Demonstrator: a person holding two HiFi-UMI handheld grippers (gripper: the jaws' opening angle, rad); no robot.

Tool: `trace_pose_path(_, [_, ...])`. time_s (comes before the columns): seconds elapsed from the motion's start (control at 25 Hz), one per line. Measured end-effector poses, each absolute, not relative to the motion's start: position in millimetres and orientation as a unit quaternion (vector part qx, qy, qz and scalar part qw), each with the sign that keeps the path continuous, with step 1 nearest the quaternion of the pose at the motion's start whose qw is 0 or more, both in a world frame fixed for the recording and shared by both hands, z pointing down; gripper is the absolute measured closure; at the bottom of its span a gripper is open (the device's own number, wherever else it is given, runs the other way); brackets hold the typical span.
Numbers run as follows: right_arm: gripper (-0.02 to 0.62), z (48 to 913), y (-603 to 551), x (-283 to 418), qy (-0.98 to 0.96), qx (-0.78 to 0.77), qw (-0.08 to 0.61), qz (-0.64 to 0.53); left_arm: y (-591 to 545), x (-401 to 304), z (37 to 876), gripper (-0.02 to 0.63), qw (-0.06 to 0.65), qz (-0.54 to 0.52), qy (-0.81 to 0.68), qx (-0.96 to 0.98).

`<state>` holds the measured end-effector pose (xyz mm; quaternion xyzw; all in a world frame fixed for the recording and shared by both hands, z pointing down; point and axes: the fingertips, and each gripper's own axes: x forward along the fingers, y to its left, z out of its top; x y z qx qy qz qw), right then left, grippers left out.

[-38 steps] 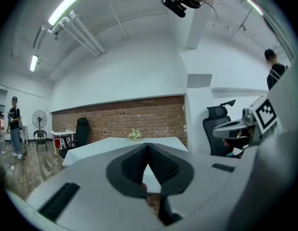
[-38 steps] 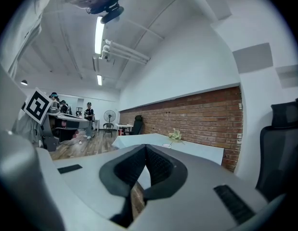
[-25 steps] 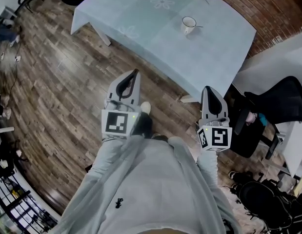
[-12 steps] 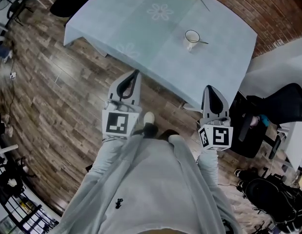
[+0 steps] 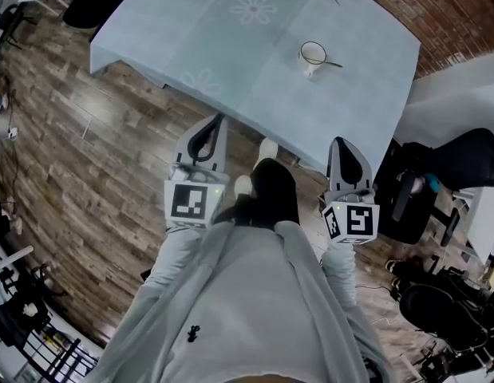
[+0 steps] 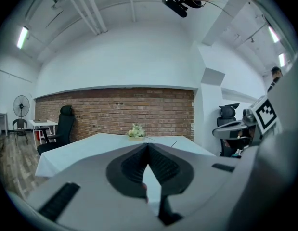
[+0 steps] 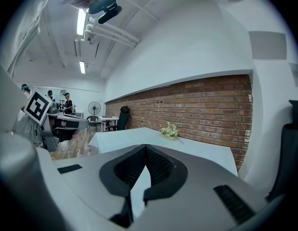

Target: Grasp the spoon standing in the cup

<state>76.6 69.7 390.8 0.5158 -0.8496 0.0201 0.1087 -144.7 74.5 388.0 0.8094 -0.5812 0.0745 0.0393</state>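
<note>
A white cup (image 5: 312, 55) stands on the pale blue tablecloth (image 5: 231, 46), toward the table's right side. A spoon (image 5: 333, 63) stands in it, its handle leaning out to the right. My left gripper (image 5: 220, 119) is shut and empty, held over the floor just short of the table's near edge. My right gripper (image 5: 340, 143) is also shut and empty, near the table's front right corner, well short of the cup. In the left gripper view the jaws (image 6: 148, 145) meet at the tips; in the right gripper view (image 7: 146, 146) likewise. Neither gripper view shows the cup.
A small bunch of flowers (image 6: 136, 131) sits at the table's far edge by the brick wall (image 7: 206, 107). A black office chair (image 5: 458, 166) and a white pillar stand to the right. Wooden floor (image 5: 87, 158) lies left. A shoe (image 5: 267, 148) steps forward between the grippers.
The table has come nearer and its near edge now reaches the gripper tips. A dark leg and shoe have swung forward between the grippers. Both stay shut.
</note>
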Motion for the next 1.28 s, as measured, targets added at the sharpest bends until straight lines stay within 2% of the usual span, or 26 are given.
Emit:
trace_pose_path(0.44, [0.580,398,-10,81,-0.851,0.514,0.106,0.024,-6,-137,389,0.589,0.025,0.079,-0.577,0.813])
trace_pose_path(0.92, [0.580,381,-139,110,-0.859,0.504,0.091,0.016,-140,-94,356,0.589,0.000,0.068,-0.575,0.815])
trace_pose_path(1.28, [0.580,382,-164,120,-0.859,0.504,0.087,0.026,-172,-70,358,0.589,0.005,0.082,-0.558,0.826])
